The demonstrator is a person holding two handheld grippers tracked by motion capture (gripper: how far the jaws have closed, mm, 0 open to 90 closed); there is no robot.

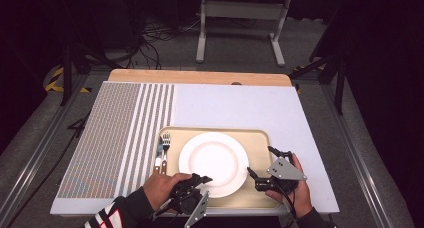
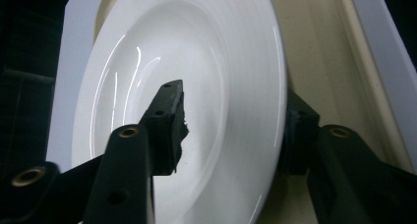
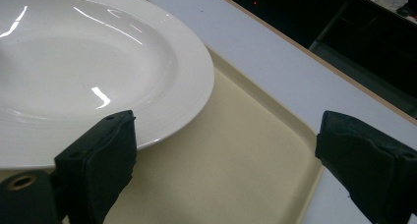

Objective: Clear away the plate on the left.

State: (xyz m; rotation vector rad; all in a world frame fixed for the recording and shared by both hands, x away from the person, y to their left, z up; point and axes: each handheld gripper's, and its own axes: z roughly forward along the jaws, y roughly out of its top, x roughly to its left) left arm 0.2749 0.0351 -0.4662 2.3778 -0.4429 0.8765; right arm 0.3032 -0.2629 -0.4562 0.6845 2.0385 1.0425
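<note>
Your left gripper (image 2: 231, 130) straddles the white plate's (image 1: 214, 163) near rim, jaws released; right gripper (image 1: 261, 179), agape, sits beside its right edge.

Left gripper (image 1: 202, 180): held low in the left hand (image 1: 159, 187), jaws parted. Right gripper (image 1: 254, 176): held in the right hand (image 1: 295, 188), jaws spread wide.

A round white ceramic plate (image 1: 213, 162) sits in the middle of a shallow beige plastic tray (image 1: 259, 153), which rests on the near half of a flat white table mat (image 1: 235, 105). A silver metal fork (image 1: 165, 145) lies in the tray just left of the plate. The mat covers a light wooden table (image 1: 200, 77).
</note>
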